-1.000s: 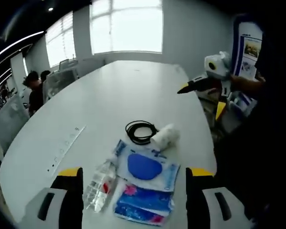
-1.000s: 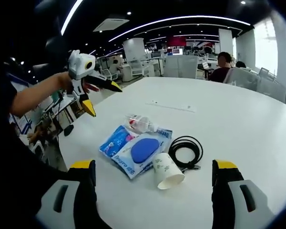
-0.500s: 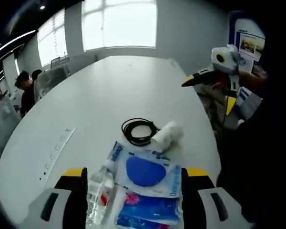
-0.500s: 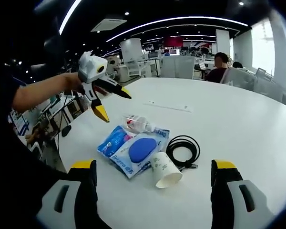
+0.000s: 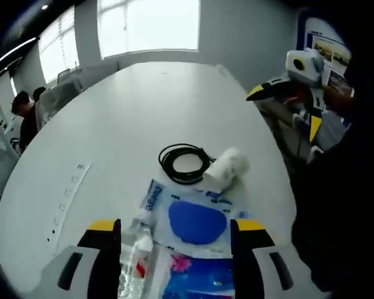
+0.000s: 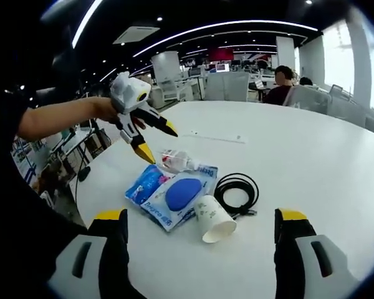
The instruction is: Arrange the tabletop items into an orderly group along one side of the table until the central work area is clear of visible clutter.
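Note:
A cluster lies on the white table (image 5: 143, 106): a clear plastic bottle (image 5: 132, 260), a wipes pack with a blue oval lid (image 5: 196, 221), a blue packet (image 5: 199, 280), a tipped paper cup (image 5: 227, 169) and a coiled black cable (image 5: 184, 163). My left gripper (image 5: 177, 225) is open, its jaws straddling the bottle and packs from above. In the right gripper view it (image 6: 160, 144) hovers open just over the bottle (image 6: 177, 161). My right gripper (image 6: 201, 215) is open, short of the cup (image 6: 213, 219) and cable (image 6: 237, 192); it holds nothing.
A clear ruler (image 5: 65, 199) lies apart on the table, also far in the right gripper view as a ruler (image 6: 215, 137). The table edge (image 6: 96, 187) runs close to the packs. Seated people (image 6: 285, 84) and chairs line the far side.
My left gripper has come down and forward over the bottle and packs, which now sit between its jaws. The right gripper has stayed nearly in place.

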`<action>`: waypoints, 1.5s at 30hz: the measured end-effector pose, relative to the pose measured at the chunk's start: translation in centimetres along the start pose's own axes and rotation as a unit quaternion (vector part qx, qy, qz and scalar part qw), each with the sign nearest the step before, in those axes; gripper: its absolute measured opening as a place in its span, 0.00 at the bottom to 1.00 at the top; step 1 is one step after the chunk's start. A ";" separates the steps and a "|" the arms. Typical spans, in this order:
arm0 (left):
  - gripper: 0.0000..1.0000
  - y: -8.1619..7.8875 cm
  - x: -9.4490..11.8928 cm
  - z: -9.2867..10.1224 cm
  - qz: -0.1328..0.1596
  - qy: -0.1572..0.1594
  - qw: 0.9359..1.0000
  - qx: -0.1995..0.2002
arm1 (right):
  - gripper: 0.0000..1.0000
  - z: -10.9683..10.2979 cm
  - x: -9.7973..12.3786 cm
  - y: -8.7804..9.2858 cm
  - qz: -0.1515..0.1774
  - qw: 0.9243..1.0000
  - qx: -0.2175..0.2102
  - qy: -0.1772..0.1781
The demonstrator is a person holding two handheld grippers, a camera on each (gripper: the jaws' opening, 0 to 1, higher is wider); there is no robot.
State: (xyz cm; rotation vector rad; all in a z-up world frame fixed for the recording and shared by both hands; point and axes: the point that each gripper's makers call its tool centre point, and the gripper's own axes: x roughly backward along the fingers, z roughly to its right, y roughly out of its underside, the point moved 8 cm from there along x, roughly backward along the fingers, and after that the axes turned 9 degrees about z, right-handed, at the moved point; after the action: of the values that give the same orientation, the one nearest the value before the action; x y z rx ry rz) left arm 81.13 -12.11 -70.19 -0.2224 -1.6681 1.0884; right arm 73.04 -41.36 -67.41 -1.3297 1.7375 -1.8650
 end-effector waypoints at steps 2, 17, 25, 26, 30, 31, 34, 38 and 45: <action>0.67 0.1 -0.5 -0.2 -0.006 0.002 1.000 -0.003 | 0.93 0.0 0.0 0.1 0.000 1.000 -0.001 0.002; 0.48 1.8 -4.0 -2.4 -0.051 0.011 0.999 -0.004 | 0.91 0.4 0.2 0.2 -0.004 1.000 -0.005 0.017; 0.42 2.0 -5.0 -3.1 -0.075 0.018 0.997 -0.020 | 0.91 0.3 -0.3 0.3 -0.016 1.000 -0.001 0.014; 0.41 2.1 -5.4 -3.4 -0.080 0.023 0.996 -0.022 | 0.90 0.3 -0.4 0.3 -0.017 1.000 -0.001 0.013; 0.39 2.3 -6.1 -4.0 -0.101 0.032 0.994 -0.038 | 0.90 0.4 -0.6 0.2 -0.021 1.000 0.002 0.014; 0.38 2.2 -6.2 -4.1 -0.101 0.033 0.994 -0.039 | 0.90 0.4 -0.6 0.2 -0.022 1.000 0.004 0.015; 0.35 2.0 -6.6 -4.2 -0.100 0.039 0.994 -0.038 | 0.90 0.5 -0.5 0.2 -0.022 1.000 0.001 0.017; 0.33 2.1 -7.6 -4.5 -0.110 0.048 0.992 -0.042 | 0.90 0.7 -0.5 0.4 -0.024 0.999 -0.001 0.022; 0.30 2.9 -8.8 -5.0 -0.131 0.056 0.989 -0.034 | 0.90 1.0 -0.4 0.6 -0.029 0.999 -0.006 0.027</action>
State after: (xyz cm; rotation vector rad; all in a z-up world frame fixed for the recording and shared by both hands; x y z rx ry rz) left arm 87.81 -13.23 -78.25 -0.1014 -1.5838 0.8086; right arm 73.80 -41.86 -68.23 -1.3603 1.7558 -1.9414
